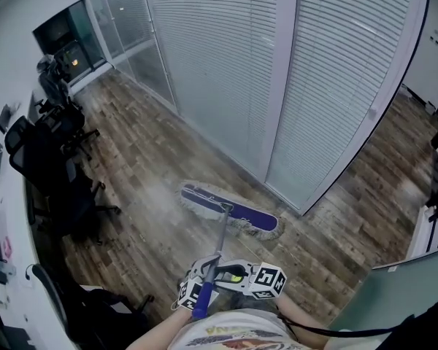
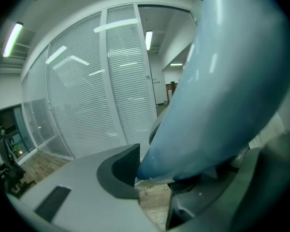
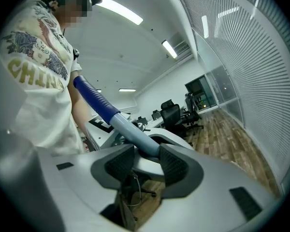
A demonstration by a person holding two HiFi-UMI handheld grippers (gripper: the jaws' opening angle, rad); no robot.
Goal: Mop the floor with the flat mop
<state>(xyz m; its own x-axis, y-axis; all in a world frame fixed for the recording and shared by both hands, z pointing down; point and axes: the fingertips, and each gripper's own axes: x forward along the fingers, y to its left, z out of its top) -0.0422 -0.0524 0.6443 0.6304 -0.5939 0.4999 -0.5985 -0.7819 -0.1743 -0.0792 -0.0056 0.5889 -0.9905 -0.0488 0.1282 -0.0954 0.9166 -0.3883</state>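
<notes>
The head of the flat mop [image 1: 230, 211] is laid flat on the wood-plank floor [image 1: 150, 159], close to the glass wall [image 1: 226, 64]; black office chairs [image 1: 55, 173] are stood at the left.

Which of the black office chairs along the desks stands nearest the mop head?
The large chair level with the mop head, its wheeled base reaching toward it. The other chairs stand farther off, toward the far corner or the frame's bottom edge.

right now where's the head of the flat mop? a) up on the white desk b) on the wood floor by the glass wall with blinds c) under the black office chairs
b: the head view shows the flat mop with its head lying on the wood floor just in front of the blind-covered glass wall, apart from the office chairs.
</notes>
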